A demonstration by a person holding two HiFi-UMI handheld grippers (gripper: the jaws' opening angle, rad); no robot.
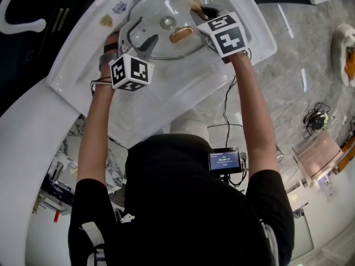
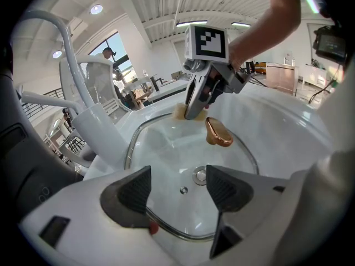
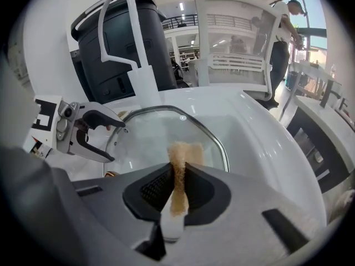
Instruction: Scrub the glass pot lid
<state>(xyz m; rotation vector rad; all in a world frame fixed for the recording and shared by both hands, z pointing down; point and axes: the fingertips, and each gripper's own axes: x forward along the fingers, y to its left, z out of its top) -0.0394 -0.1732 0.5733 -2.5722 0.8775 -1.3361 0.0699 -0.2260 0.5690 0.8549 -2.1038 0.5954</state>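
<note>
Right gripper [image 3: 177,173] — sponge [image 3: 181,153] end-on to lid [image 3: 141,140]

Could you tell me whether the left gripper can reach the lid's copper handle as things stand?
Probably yes. The left gripper is open and empty over the glass lid, with only bare glass between it and the copper handle. The right gripper, shut on the sponge, sits just beyond and might crowd it.

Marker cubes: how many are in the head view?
2. One cube sits on the left gripper at the glass pot lid's left edge; the other cube on the right gripper, over its right side.
</note>
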